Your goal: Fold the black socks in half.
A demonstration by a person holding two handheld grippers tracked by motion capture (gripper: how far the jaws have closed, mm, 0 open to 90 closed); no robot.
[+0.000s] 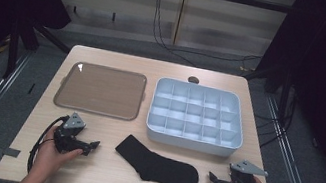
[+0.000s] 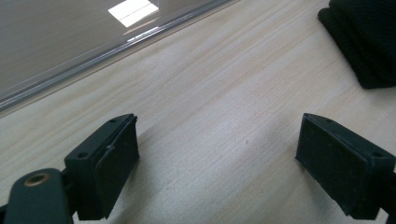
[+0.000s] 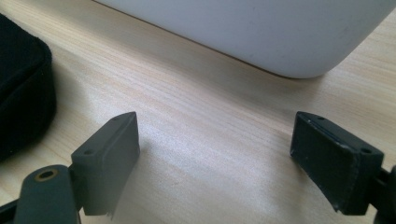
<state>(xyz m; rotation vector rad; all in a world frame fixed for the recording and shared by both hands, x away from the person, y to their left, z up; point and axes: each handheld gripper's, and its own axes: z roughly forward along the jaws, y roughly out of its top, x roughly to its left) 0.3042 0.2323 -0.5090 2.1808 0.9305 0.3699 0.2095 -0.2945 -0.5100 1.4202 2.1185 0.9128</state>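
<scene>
Left gripper (image 1: 90,147), right gripper (image 1: 214,180): fingers spread wide, empty.

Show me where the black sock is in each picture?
High view: the black sock lies at the table's near middle, between both grippers.
Left gripper view: its end sits in the top right corner.
Right gripper view: its end is at the left edge.
Shared landmark: the pale wooden table.

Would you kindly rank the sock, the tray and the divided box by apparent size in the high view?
1. divided box and tray: too alike to rank.
2. black sock: clearly smallest.
</scene>
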